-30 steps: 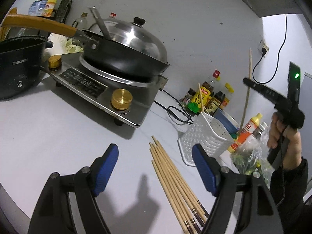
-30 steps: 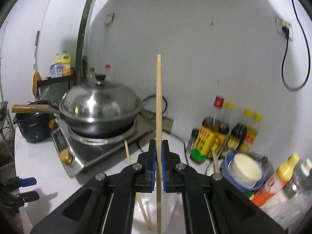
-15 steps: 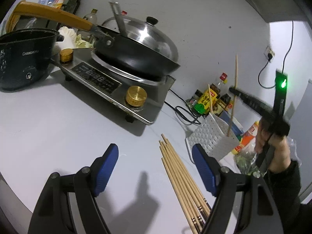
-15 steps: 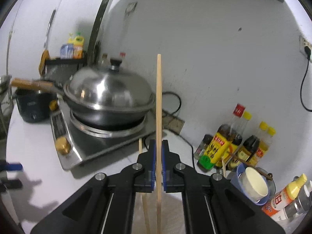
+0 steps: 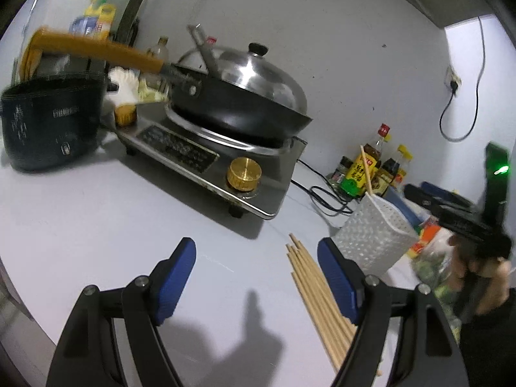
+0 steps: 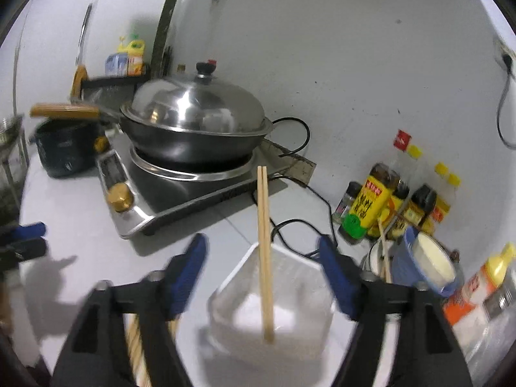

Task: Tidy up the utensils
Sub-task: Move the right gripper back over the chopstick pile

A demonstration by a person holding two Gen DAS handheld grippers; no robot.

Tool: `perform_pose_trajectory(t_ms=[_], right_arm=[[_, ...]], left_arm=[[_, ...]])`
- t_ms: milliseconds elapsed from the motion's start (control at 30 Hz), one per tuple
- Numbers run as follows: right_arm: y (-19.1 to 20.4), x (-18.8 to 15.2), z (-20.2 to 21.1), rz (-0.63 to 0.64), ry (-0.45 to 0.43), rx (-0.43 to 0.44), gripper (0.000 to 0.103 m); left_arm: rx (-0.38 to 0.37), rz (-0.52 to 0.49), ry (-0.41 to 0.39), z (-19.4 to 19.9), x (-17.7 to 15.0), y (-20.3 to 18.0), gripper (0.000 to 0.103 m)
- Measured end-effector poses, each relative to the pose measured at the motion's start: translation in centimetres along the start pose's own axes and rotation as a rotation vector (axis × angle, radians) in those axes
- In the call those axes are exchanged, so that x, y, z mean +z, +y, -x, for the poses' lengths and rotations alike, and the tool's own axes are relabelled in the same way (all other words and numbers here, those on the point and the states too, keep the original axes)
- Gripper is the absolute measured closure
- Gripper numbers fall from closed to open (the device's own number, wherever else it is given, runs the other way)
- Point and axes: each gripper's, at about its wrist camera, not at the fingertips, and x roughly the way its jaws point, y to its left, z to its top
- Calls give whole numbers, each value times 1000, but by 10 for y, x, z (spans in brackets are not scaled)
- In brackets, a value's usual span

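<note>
A white perforated utensil holder (image 6: 271,306) (image 5: 371,235) stands on the white counter. Two wooden chopsticks (image 6: 265,251) stand upright in it, one seen as a chopstick (image 5: 366,174) in the left wrist view. My right gripper (image 6: 262,277) hangs just above the holder, its jaws opening wide, the pads clear of the chopsticks. It shows as a dark blurred right gripper (image 5: 451,203) in a hand at the right edge. A bundle of several chopsticks (image 5: 319,296) lies on the counter beside my left gripper (image 5: 256,280), which is open and empty.
A stove (image 5: 206,158) with a lidded wok (image 5: 238,96) sits behind, a black pot (image 5: 48,122) to its left. Sauce bottles (image 6: 383,200), a blue cup (image 6: 425,267) and a black cable (image 5: 325,200) crowd the wall side by the holder.
The right gripper came down over the holder and let go of the chopstick, which now stands in the holder beside another one. The left gripper stayed open and tilted slightly.
</note>
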Motion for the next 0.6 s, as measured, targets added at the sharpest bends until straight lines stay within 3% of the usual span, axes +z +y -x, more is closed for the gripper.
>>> perform_pose_trajectory(t_ms=[33,133,367,533,600], right_arm=[[0,-3,8,-20,-10,37,12],[6,-16,25,-25,-16,106,11],[20,-50,31,92,16,-30,11],[0,-67,36,-68,84,130,11],[-4,-72,37,-110,102,156,11]], left_arm=[[10,-19,-5,0,-1,-3,25],[27,-58,1,-2,-5,-10,25],[32,-97,19,0,-15,-22,25],[3,-86,56,1,-26,-26,25],[2,-98,72,0,-30,-30,25]])
